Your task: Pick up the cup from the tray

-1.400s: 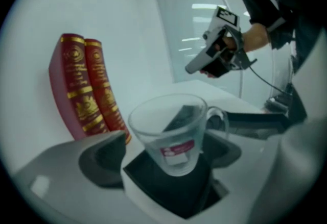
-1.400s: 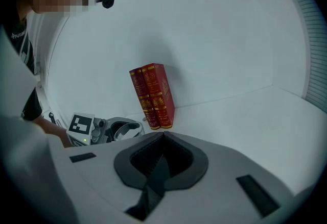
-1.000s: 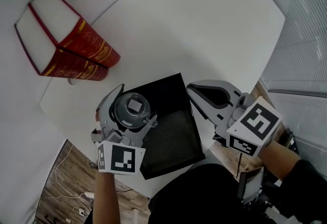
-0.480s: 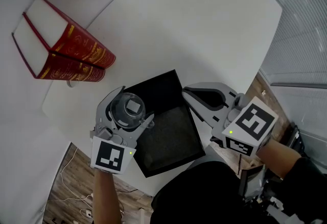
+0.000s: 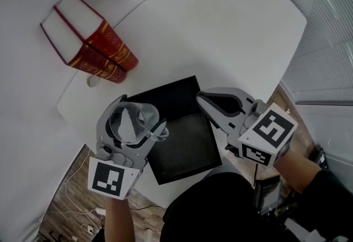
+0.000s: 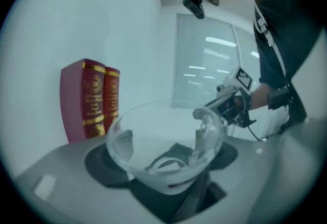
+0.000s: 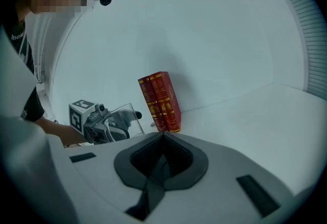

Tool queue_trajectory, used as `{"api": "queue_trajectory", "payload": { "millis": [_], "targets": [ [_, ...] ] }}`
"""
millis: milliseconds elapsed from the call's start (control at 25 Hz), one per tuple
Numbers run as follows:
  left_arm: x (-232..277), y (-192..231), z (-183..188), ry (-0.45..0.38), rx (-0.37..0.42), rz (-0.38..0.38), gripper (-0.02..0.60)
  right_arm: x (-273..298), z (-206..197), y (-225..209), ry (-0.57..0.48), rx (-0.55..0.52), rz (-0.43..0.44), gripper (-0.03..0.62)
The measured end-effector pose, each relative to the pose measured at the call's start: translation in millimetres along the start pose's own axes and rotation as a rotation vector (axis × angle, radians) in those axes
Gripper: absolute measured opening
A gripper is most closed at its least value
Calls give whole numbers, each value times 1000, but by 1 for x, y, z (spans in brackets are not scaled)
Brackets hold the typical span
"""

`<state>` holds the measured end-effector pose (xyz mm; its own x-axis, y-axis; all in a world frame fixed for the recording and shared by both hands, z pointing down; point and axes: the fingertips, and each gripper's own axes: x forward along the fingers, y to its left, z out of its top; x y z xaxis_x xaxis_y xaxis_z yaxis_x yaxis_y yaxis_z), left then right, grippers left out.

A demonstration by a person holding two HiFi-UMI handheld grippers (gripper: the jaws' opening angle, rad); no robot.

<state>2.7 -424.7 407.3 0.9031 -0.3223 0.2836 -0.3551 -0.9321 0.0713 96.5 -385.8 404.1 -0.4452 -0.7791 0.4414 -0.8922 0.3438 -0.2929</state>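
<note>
Head view: clear cup (image 5: pixel 128 124) pinched in left gripper (image 5: pixel 135 117), lower left of frame, at left edge of black tray (image 5: pixel 185 147); jaws just closed onto it.
Left gripper view: cup clamped between pads, frame centre.
Right gripper view: right gripper (image 7: pixel 163 134) jaws pressed together.

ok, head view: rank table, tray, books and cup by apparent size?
1. table, largest by far
2. tray
3. books, somewhat smaller than the tray
4. cup, smallest, even though it sits nearer the camera, which makes it look bigger
</note>
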Motion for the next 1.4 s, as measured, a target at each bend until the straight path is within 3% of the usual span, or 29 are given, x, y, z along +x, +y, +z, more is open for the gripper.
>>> {"api": "queue_trajectory", "payload": {
  "millis": [360,720,1400],
  "targets": [
    [-66,-7,33,-84,-43,152,403,4,25,45,-46,-73,78,14],
    [-133,-8,47,-115,-25,266,403,16,48,92,-69,-150,128,14],
    [-222,-20,58,-229,-86,292,403,19,65,162,-88,-274,91,14]
  ]
}}
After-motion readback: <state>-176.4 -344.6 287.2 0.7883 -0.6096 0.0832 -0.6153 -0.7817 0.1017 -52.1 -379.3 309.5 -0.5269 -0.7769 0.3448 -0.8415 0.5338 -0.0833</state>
